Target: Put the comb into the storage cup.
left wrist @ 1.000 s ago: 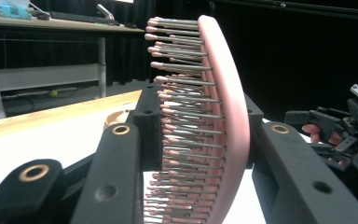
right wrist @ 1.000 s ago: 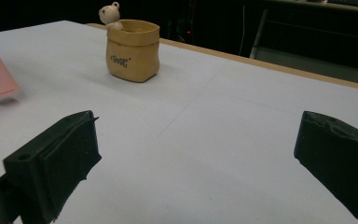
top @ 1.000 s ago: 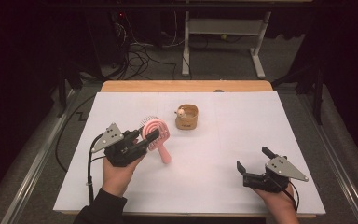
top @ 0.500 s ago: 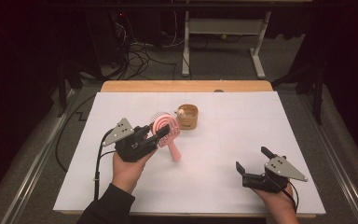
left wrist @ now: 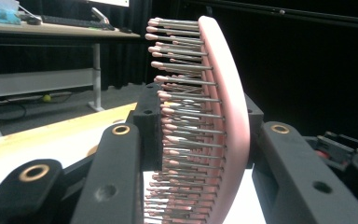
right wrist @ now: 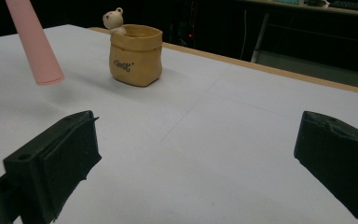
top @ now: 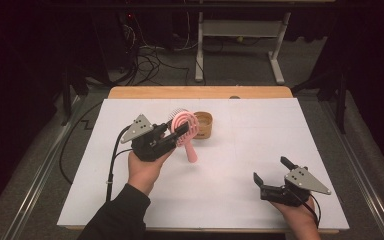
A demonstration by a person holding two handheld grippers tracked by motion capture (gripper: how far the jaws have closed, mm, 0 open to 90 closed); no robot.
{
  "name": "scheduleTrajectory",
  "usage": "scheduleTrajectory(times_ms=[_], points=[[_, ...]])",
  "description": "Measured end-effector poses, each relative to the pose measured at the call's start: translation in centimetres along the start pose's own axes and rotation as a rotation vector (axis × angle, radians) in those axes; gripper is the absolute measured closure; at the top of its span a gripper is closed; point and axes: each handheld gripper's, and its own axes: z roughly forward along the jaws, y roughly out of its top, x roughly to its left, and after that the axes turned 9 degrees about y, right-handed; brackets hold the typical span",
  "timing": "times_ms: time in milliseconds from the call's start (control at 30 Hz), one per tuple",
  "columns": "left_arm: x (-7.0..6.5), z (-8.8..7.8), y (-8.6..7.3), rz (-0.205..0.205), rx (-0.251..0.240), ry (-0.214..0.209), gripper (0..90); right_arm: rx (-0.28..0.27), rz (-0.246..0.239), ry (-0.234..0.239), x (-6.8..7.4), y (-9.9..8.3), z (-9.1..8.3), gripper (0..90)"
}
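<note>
My left gripper (top: 182, 131) is shut on the head of a pink hairbrush (top: 185, 131) and holds it in the air above the white table, handle hanging down. In the left gripper view the hairbrush (left wrist: 223, 121) stands on edge between the jaws, bristles pointing left. A small tan cup (top: 203, 124) with a bear figure on its rim stands just right of the brush head. The cup (right wrist: 136, 54) sits ahead in the right gripper view, with the pink handle (right wrist: 33, 41) hanging at upper left. My right gripper (top: 272, 176) rests open near the front right, holding nothing.
The white table cover (top: 260, 145) ends in a wooden strip (top: 200, 92) at the far edge. Behind it stand a desk frame (top: 237, 40) and loose cables (top: 147, 62) on the floor. A black cable (top: 114, 160) trails from my left gripper.
My left gripper has carried the hairbrush up and to the right, closer to the tan cup. The right gripper has stayed where it was.
</note>
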Motion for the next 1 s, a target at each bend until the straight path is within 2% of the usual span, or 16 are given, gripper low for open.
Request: scheduleTrajectory(times_ms=[600,1000], points=[[0.8,2.0,1.6,-0.034,-0.027,0.003,63.3,-0.004,0.003,0.005,0.0,0.0,0.0,0.1],[1.2,2.7,3.0,-0.038,-0.05,0.01,63.3,-0.009,0.003,0.004,-0.1,0.1,0.0,0.1]])
